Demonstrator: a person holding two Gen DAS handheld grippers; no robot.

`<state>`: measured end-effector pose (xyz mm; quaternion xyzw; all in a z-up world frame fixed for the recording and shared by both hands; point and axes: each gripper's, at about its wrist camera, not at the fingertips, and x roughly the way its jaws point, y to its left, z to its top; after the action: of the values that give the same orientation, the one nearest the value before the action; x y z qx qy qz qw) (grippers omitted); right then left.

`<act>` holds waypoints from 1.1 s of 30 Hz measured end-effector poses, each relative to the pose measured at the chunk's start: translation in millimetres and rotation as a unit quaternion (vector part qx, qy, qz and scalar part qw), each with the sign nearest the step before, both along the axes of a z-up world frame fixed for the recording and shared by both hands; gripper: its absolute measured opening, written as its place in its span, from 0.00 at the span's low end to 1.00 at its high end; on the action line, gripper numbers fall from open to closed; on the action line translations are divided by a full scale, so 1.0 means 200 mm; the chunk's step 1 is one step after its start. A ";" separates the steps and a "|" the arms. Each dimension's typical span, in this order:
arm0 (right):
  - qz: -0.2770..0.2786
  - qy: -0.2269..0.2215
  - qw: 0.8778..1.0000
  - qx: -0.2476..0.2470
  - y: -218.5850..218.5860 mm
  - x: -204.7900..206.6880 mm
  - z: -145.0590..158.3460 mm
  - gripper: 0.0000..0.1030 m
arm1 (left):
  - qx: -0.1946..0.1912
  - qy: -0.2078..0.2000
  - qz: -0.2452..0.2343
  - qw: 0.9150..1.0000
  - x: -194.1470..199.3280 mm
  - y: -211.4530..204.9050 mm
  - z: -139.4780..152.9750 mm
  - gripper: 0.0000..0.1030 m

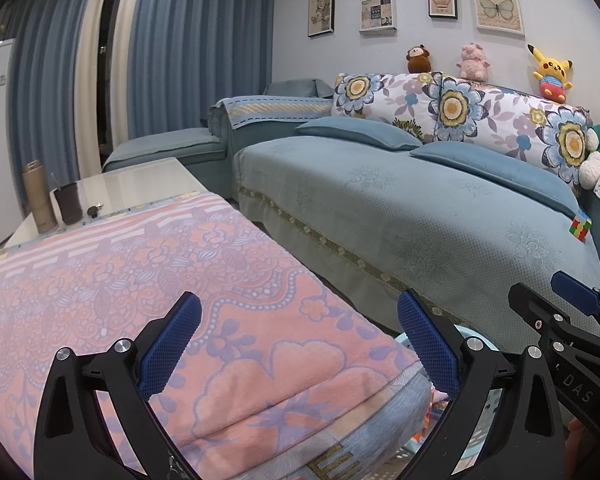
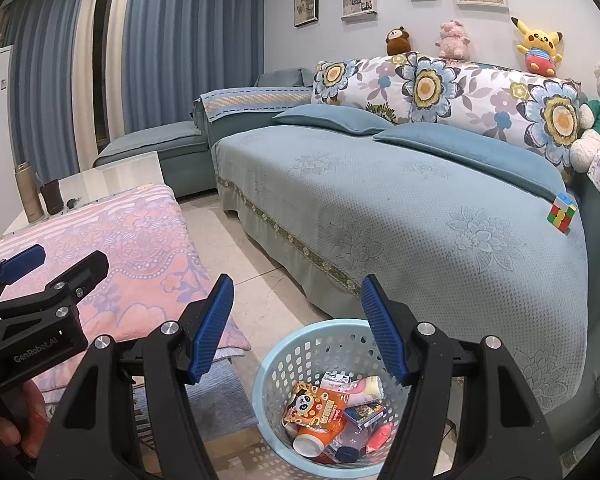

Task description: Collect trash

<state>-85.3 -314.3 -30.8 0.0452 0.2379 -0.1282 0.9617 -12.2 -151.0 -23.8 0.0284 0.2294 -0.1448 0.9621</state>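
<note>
Below the right gripper point(image 2: 296, 320), a round pale-blue perforated plastic basket point(image 2: 296, 356) stands on the beige tiled floor point(image 2: 252, 256), in the lane between a pink-and-lilac floral towel-covered table point(image 2: 140, 240) and a long teal sofa point(image 2: 420, 216). Both neighbours' edges lie near its rim, while open tile runs on beyond it between table and sofa. Inside lie an orange snack packet with a panda face point(image 2: 318, 402), an orange bottle with a white cap point(image 2: 314, 438), a small blue carton point(image 2: 364, 414) and other wrappers, heaped low against the far wall of the basket.

The right gripper's blue ribbed fingers point(image 2: 214, 328) stand spread wide with nothing between them, poised above the basket. The left gripper point(image 1: 300, 340) hangs over the towel's near corner, also spread wide and empty, with a sliver of the basket's rim point(image 1: 476, 336) showing past its right finger.

On the sofa seat a multicoloured puzzle cube point(image 2: 561, 213) sits near the far arm, flowered cushions point(image 2: 424, 84) line the back, and plush toys perch above, a yellow one point(image 2: 538, 46) among them. At the table's far end stand a tan flask point(image 2: 28, 192) and a dark brown cup point(image 2: 53, 197). Blue curtains point(image 2: 188, 40) close off the room.
</note>
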 end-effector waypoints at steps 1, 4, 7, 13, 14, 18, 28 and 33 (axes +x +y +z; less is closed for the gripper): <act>0.000 0.000 1.000 0.000 0.00 0.00 0.00 0.61 | 0.000 0.000 0.000 1.000 0.00 0.00 0.00 0.92; 0.000 0.001 1.000 0.001 0.00 0.00 0.00 0.61 | 0.000 0.000 0.000 1.000 0.00 0.00 0.00 0.93; 0.000 0.001 1.000 0.002 0.00 0.00 0.00 0.61 | 0.000 -0.001 0.000 1.000 0.00 0.00 0.00 0.93; 0.000 0.001 1.000 0.002 0.00 0.00 0.00 0.61 | 0.001 0.000 0.001 1.000 0.00 0.00 0.00 0.93; 0.000 0.001 1.000 0.002 0.00 0.00 0.00 0.61 | 0.002 0.000 0.001 1.000 0.00 0.00 0.00 0.93; 0.000 0.001 1.000 0.003 0.00 0.00 0.00 0.61 | 0.001 0.000 0.000 1.000 0.00 0.00 0.00 0.93; 0.002 0.002 1.000 0.003 0.01 0.00 -0.01 0.61 | 0.000 -0.002 0.002 1.000 0.01 0.02 -0.02 0.93; 0.001 0.002 1.000 0.003 0.01 0.00 -0.01 0.61 | 0.004 -0.002 0.004 1.000 0.02 0.04 -0.03 0.93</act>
<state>-85.1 -313.0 -32.6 0.0476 0.2405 -0.1261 0.9612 -8.1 -143.7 -29.4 0.0316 0.2278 -0.1403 0.9630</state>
